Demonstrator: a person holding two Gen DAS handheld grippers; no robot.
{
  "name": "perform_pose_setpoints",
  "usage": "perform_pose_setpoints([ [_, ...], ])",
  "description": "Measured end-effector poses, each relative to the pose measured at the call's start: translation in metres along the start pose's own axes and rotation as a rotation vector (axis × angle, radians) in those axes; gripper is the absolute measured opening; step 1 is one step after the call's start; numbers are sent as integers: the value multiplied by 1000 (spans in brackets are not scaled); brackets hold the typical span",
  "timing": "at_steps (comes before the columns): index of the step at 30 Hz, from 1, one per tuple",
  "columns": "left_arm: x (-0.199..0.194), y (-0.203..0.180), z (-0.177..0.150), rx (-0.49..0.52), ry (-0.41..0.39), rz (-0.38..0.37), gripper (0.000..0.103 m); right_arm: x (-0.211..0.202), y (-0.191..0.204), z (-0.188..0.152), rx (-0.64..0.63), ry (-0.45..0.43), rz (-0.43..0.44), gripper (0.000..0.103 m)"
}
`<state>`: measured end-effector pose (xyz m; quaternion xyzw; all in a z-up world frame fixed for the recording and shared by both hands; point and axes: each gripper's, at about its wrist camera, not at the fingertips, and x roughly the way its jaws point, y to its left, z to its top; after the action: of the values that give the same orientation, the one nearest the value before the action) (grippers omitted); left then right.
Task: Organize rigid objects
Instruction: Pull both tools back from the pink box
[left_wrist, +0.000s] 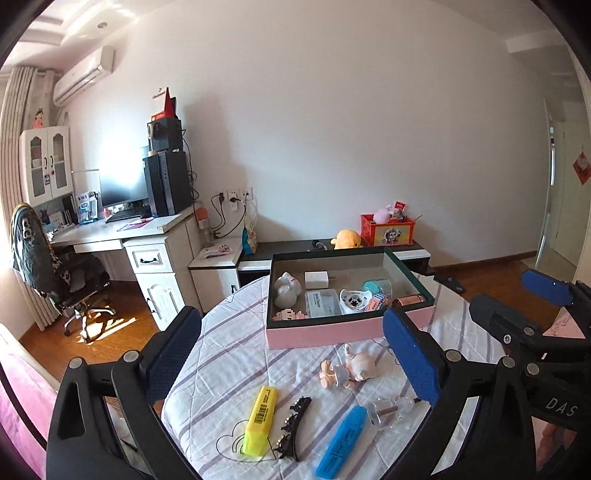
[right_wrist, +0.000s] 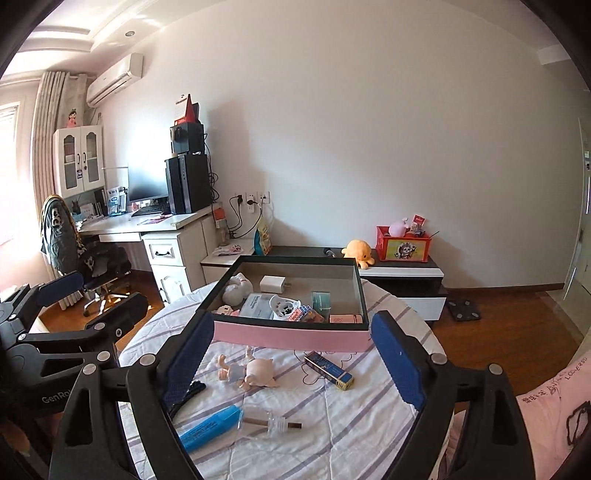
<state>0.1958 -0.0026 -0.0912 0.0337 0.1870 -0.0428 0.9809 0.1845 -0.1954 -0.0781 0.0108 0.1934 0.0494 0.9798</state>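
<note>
left gripper (left_wrist: 291, 363) spread wide, empty; right gripper (right_wrist: 291, 363) same, nothing between pads
both hover back over near edge of striped table (left_wrist: 229, 354)
still loose, near to far: blue highlighter (left_wrist: 341, 441) 6 o'clock, yellow highlighter (left_wrist: 260, 421) + black hair clip (left_wrist: 293, 424) 7 o'clock, clear vial (right_wrist: 275, 422) centre, doll (left_wrist: 345, 369) beyond, dark blue box (right_wrist: 328, 370) 3 o'clock
pink box (left_wrist: 332, 334) 12 o'clock, already holds white charger (left_wrist: 316, 279), figurine (left_wrist: 286, 291), small cases
judgement: roughly half done, six items left
</note>
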Motion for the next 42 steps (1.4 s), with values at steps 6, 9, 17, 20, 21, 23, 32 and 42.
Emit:
perform_pose_setpoints([
  [6, -52, 10, -2, -43, -60, -17, 103, -47, 6, -1, -8, -75, -11, 103],
  [9, -70, 9, -1, -32, -87, 0, 103, -64, 11, 1, -22, -90, -21, 103],
  [17, -108, 9, -1, -19, -133, 5, 103, -104, 21, -2, -34, -137, -35, 103],
  [20, -118, 8, -1, -10, -148, 11, 103, -114, 23, -2, -32, -148, -37, 103],
  [21, -121, 8, -1, -10, -151, 12, 103, -116, 24, -3, -32, -151, -36, 103],
  [23, -125, 8, -1, -11, -160, 15, 103, -119, 24, -2, -29, -158, -34, 103],
  [32, -134, 10, -2, -9, -178, 22, 103, -125, 27, -3, -33, -169, -31, 103],
  [42, -133, 10, 0, -12, -166, 19, 103, -124, 29, -4, -36, -154, -27, 103],
])
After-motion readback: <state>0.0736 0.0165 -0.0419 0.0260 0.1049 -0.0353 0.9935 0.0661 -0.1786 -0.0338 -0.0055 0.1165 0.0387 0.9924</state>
